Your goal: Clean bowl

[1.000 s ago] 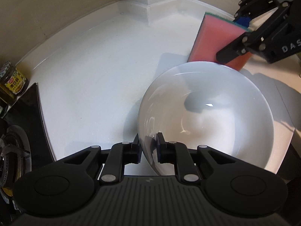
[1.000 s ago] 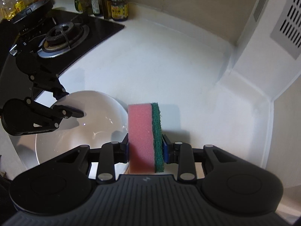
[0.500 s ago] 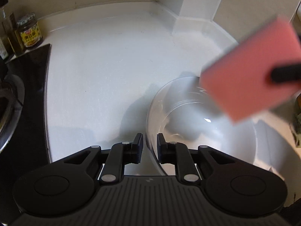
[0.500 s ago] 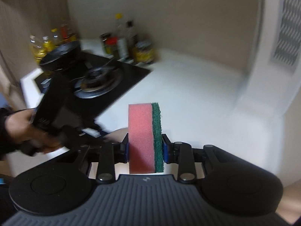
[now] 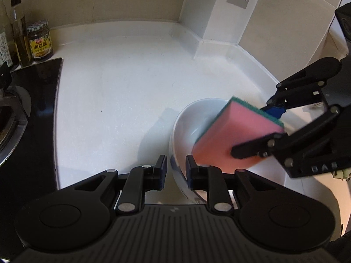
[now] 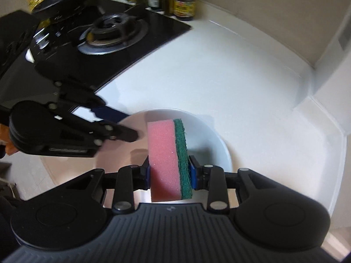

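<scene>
A white bowl is held tilted above the white counter, its near rim pinched in my left gripper. My right gripper is shut on a pink sponge with a green scouring side. The sponge reaches into the bowl from the right in the left wrist view. In the right wrist view the bowl lies behind the sponge, and the left gripper grips its left rim. Whether the sponge touches the bowl's inside I cannot tell.
A black gas hob lies to the left, with jars and bottles behind it at the wall. White counter spreads ahead to a corner column with vents.
The bowl has been lifted and tilted up on its rim. The right gripper has swung back down with the sponge, from raised toward the wall, into the bowl.
</scene>
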Demonstrator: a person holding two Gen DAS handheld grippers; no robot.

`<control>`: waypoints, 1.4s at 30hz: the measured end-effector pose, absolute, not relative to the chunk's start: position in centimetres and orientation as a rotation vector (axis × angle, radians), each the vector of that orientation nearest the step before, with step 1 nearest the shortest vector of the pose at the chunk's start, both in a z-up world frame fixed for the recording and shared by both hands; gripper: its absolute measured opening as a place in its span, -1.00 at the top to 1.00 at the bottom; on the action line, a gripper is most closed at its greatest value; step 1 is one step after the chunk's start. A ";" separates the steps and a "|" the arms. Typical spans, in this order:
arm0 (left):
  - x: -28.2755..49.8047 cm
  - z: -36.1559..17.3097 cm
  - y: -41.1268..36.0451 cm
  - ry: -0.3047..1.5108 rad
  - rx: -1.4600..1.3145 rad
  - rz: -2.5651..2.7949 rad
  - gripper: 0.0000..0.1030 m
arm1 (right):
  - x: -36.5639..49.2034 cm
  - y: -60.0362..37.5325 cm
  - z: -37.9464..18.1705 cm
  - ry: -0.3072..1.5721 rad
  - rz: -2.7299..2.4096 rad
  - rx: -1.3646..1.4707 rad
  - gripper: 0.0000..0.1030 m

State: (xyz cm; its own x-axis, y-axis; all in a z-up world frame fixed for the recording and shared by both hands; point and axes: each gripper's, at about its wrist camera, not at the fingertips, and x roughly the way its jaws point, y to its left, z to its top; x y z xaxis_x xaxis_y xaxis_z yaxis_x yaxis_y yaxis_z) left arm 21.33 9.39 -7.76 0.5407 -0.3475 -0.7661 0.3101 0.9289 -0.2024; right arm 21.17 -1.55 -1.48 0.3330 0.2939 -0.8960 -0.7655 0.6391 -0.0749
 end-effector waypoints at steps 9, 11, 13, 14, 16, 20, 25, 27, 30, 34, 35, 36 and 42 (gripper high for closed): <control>21.2 -8.0 9.8 0.891 -0.077 -0.402 0.68 | 21.6 -1.6 -1.3 1.012 0.708 -0.604 0.47; 21.0 -8.0 9.5 0.886 -0.066 -0.395 0.70 | 20.9 -1.1 -1.6 0.993 0.755 -0.616 0.45; 21.1 -7.9 9.3 0.890 -0.054 -0.387 0.73 | 20.2 -0.8 -1.6 0.984 0.800 -0.635 0.45; 21.1 -7.9 9.3 0.892 -0.053 -0.387 0.74 | 20.1 -1.0 -1.5 0.996 0.825 -0.638 0.45; 21.3 -7.8 9.1 0.896 -0.040 -0.392 0.76 | 19.8 -1.5 -1.2 1.031 0.882 -0.641 0.46; 21.8 -7.8 8.8 0.899 -0.010 -0.409 0.80 | 18.9 -1.9 -0.6 1.045 0.997 -0.733 0.46; 22.6 -8.0 8.2 0.918 0.021 -0.403 0.87 | 17.5 -1.0 -0.3 0.998 1.093 -0.784 0.45; 22.9 -8.2 8.0 0.931 0.030 -0.398 0.88 | 16.9 -0.5 -0.3 0.979 1.100 -0.797 0.45; 23.0 -8.4 7.7 0.942 0.047 -0.383 0.89 | 16.0 -0.5 -0.4 0.963 1.101 -0.814 0.44; 22.9 -8.4 7.3 0.947 0.046 -0.352 0.88 | 14.1 -0.2 -0.7 0.908 1.072 -0.887 0.44; 22.8 -8.4 7.1 0.949 0.049 -0.343 0.88 | 13.5 0.0 -0.7 0.883 1.069 -0.917 0.44; 22.8 -8.4 7.0 0.950 0.055 -0.335 0.87 | 13.2 0.0 -0.8 0.870 1.069 -0.932 0.44; 22.4 -8.4 6.5 0.945 0.067 -0.301 0.85 | 10.1 -0.5 -1.3 0.710 1.099 -1.135 0.44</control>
